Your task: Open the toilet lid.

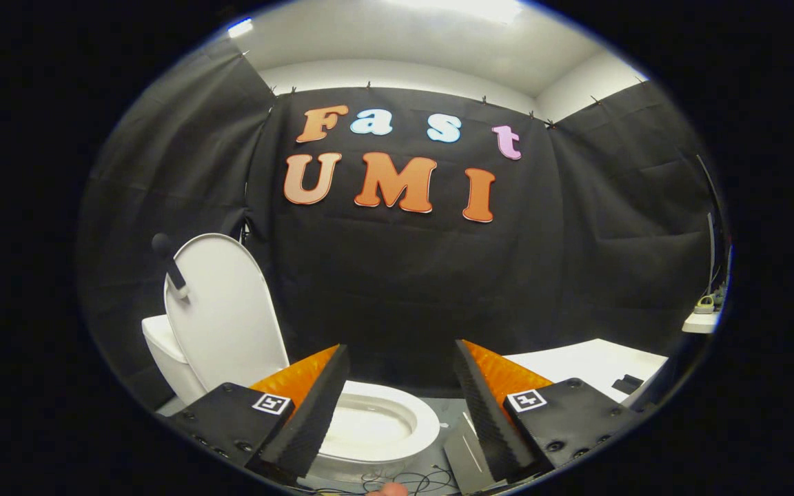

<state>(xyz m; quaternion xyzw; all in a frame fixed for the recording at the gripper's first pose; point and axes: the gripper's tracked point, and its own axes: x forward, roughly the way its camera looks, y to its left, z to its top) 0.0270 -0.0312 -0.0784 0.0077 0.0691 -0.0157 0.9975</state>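
Note:
A white toilet stands low on the left, its lid point(225, 310) raised upright and leaning back against the tank point(163, 344). A dark handle point(169, 265) sticks out from the lid's upper left edge. The seat and bowl point(376, 427) lie uncovered, partly behind my left finger point(307, 406). My gripper point(400, 406) is open, its fingers spread wide with nothing between them. It hovers above and in front of the bowl, clear of the lid.
Black cloth walls close the booth behind and at both sides. A white table point(590, 365) with a small dark object sits on the right, beyond my right finger. Thin cables point(397, 479) lie on the grey floor beneath the fingers. A shelf with small items point(704, 317) is at far right.

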